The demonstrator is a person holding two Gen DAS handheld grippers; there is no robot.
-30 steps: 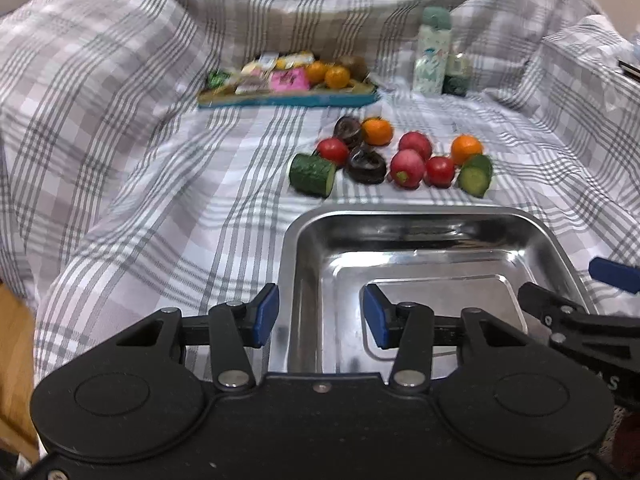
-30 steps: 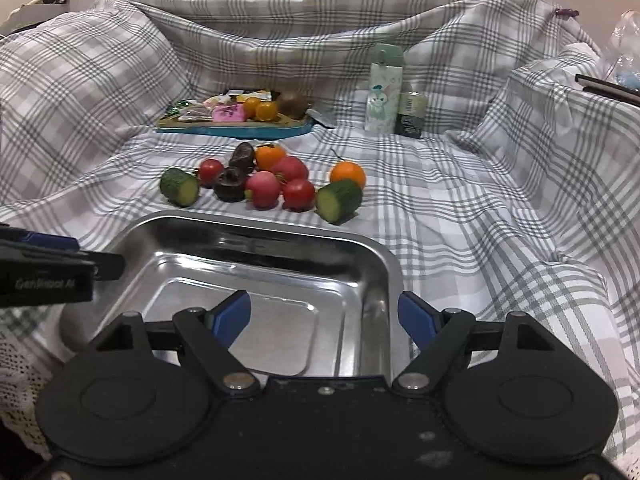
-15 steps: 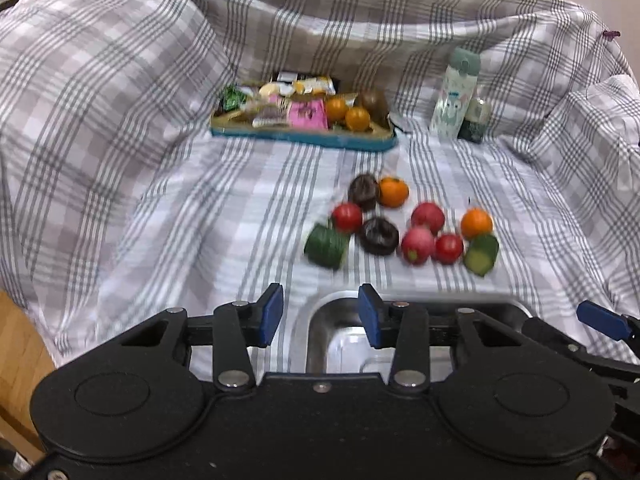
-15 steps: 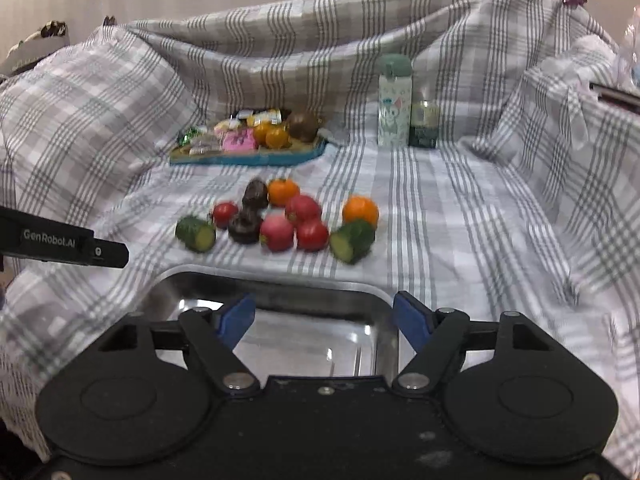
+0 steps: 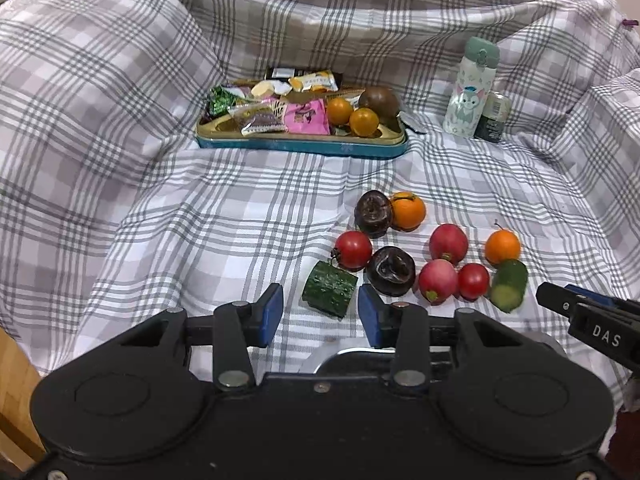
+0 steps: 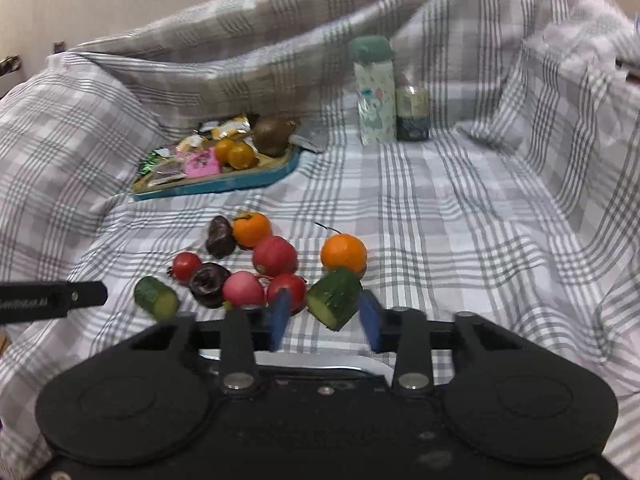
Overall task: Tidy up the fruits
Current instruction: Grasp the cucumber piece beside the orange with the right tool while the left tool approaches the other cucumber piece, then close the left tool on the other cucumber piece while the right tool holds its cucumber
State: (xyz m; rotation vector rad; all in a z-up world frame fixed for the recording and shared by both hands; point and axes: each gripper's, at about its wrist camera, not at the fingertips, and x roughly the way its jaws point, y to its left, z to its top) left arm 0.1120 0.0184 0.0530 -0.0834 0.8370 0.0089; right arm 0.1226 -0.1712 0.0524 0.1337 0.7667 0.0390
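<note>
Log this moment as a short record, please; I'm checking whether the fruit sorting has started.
surface: checked cloth
produce pile: loose on the cloth, none in the steel tray's visible part
steel tray: only its rim shows, below the grippers
left gripper: open, left cucumber piece ahead, untouched
right gripper: shut, at right cucumber piece, no grip evident
</note>
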